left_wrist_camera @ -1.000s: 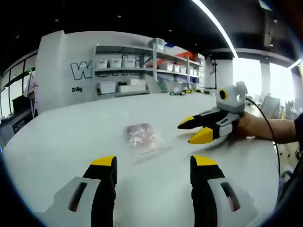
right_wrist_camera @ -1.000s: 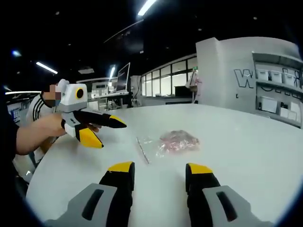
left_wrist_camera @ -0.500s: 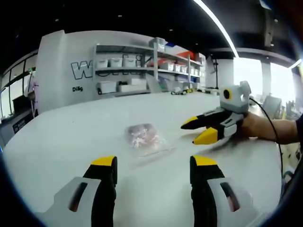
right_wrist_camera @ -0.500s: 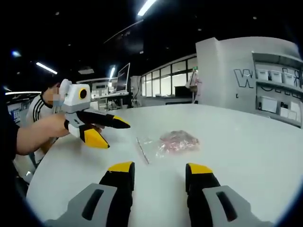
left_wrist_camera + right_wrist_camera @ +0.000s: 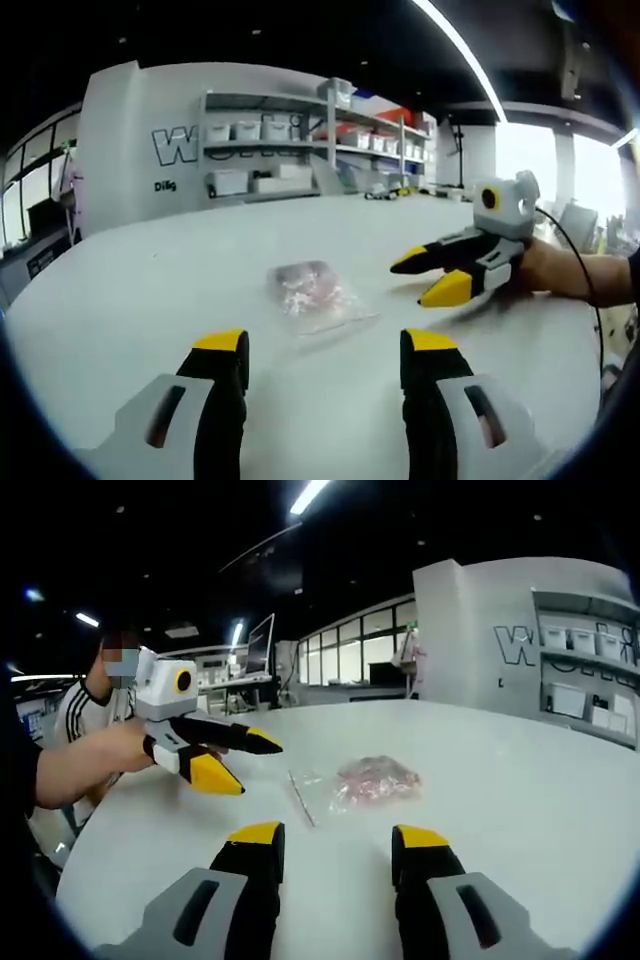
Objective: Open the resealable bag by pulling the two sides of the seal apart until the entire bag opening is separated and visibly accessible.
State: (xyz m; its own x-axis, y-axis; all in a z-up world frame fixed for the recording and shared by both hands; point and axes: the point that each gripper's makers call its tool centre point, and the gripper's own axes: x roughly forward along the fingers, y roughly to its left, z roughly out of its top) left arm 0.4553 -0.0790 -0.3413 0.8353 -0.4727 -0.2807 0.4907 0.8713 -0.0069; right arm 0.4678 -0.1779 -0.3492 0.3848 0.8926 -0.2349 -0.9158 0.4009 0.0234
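clear resealable bag [image 5: 312,296] with pinkish contents lying flat on the white worktop [image 5: 140,290], seal strip [image 5: 301,797] toward the left gripper [image 5: 245,761], both grippers apart from it, left gripper jaws spread and empty, right gripper [image 5: 430,276] likewise spread and empty

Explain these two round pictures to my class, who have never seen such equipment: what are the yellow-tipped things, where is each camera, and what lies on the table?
A person holds a pinching tool in each hand, with a camera riding on each. The left gripper view looks along the left tool; the right tool enters from the side, held in a hand. The right gripper view looks along the right tool and shows the left tool. Both tools are open and hold nothing. On the white table lies a clear resealable bag with pinkish contents, untouched and seemingly still sealed. Shelves stand behind.
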